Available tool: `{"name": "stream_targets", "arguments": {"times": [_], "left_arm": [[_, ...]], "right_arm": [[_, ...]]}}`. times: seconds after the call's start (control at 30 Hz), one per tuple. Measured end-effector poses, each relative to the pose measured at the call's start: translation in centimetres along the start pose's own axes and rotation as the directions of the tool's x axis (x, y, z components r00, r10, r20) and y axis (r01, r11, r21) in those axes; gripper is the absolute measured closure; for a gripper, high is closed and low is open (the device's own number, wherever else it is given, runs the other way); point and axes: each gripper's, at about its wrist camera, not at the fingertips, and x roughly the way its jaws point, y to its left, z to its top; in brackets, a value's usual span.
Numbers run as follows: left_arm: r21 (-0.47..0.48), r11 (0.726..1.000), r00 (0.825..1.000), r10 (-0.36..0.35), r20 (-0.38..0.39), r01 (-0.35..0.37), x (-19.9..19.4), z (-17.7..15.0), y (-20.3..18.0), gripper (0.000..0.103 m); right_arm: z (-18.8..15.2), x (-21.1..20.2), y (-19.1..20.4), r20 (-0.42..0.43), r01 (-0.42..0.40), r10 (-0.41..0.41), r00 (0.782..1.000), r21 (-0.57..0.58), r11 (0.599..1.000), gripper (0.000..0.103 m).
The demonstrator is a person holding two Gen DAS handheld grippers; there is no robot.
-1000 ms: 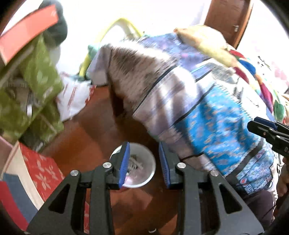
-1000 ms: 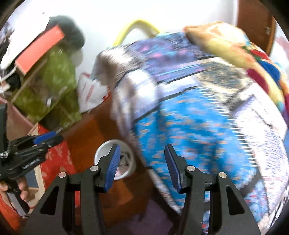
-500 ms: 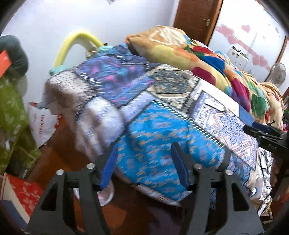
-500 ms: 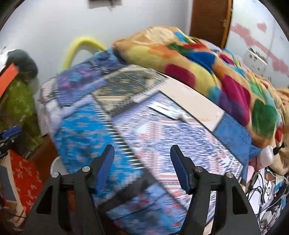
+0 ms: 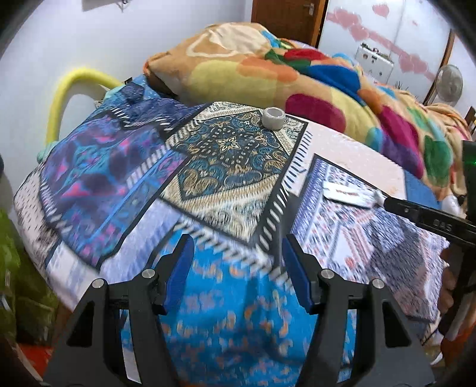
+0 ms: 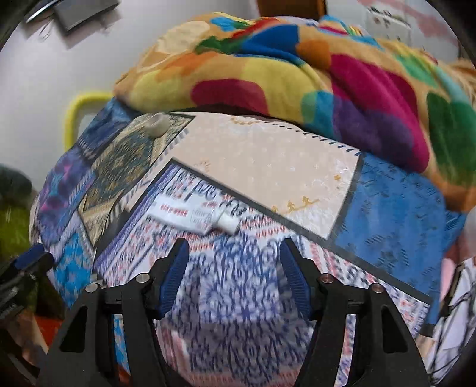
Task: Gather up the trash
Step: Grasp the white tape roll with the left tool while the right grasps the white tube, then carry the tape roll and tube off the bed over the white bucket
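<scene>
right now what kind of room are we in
Most likely a bedroom: a bed under a patchwork bedspread, a bright fleece blanket heaped along its far side, and a wooden door behind it.

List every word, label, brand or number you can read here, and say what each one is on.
"0AS", roughly, pale letters on the black finger of the right gripper, seen from the left wrist; uncertain.
White tube on the bedspread: red and grey print, too blurred to read.
Tape roll: no text visible.
Nothing else is legible.
</scene>
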Motion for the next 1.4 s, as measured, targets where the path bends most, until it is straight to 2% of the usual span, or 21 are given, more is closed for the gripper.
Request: {"name": "stream_targets", "arguments": {"times": [0.1,0.17,0.23,0.4,0.53,0.73,0.93,1.1,1.13,1.17,1.2,1.3,1.4], "left_arm": [[-0.015,1.0,0.999,-0.028,-0.025,0.027,2.1,1.3,-0.2,0.042],[-0.013,0.999,0.999,-0.04,-0.029,0.039,3.3,2.1,-0.7,0.042],[-0.001,0.999,0.998,-0.051,-0.034,0.051,4.3,2.8,-1.4,0.042],[0.053,0.996,0.997,-0.072,-0.023,0.074,6.2,5.4,-3.6,0.042],[0.08,0.996,0.997,-0.045,0.063,0.039,6.8,7.9,-4.5,0.042],[0.072,0.996,0.993,-0.055,0.104,0.048,9.5,11.7,-5.4,0.042],[0.115,0.993,0.996,-0.023,0.086,0.013,13.4,14.3,-7.0,0.042],[0.133,0.99,0.997,0.05,0.055,-0.057,15.7,14.6,-7.3,0.043],[0.128,0.99,0.997,0.05,0.052,-0.056,15.9,14.6,-7.3,0.045],[0.11,0.993,0.998,0.032,0.052,-0.038,15.8,14.5,-7.0,0.059],[0.098,0.994,0.998,0.033,0.048,-0.038,15.6,14.5,-6.8,0.067],[0.09,0.993,0.995,0.071,0.063,-0.077,14.9,13.7,-6.4,0.067],[0.058,0.998,0.999,0.02,0.05,-0.022,13.3,12.6,-5.6,0.067]], "right_arm": [[0.5,1.1,0.0,0.008,-0.028,0.028,1.0,0.035,0.999,0.053],[0.6,1.6,0.5,0.014,-0.014,0.013,1.0,0.015,1.0,0.063],[0.5,1.9,1.1,0.033,0.02,-0.019,0.999,-0.019,1.0,0.082],[0.2,1.6,0.8,0.08,0.02,-0.017,0.997,-0.04,0.999,0.082],[0.9,1.1,-0.5,0.104,0.018,-0.016,0.994,-0.017,1.0,0.082],[2.5,-0.3,-2.9,0.156,0.039,-0.039,0.987,0.003,0.999,0.082],[3.4,0.3,-4.0,0.174,0.055,-0.052,0.983,-0.009,0.998,0.082],[3.4,0.9,-4.4,0.182,0.034,-0.032,0.983,-0.008,0.999,0.082],[3.4,0.9,-4.5,0.184,0.034,-0.032,0.982,-0.008,0.999,0.082],[3.4,1.0,-4.5,0.183,0.032,-0.03,0.983,-0.007,0.999,0.082],[3.4,1.1,-4.4,0.181,0.029,-0.028,0.983,-0.005,1.0,0.082],[3.2,0.8,-4.3,0.178,0.032,-0.03,0.984,-0.007,0.999,0.082],[3.0,0.1,-3.8,0.175,0.052,-0.047,0.984,-0.022,0.998,0.082]]}}
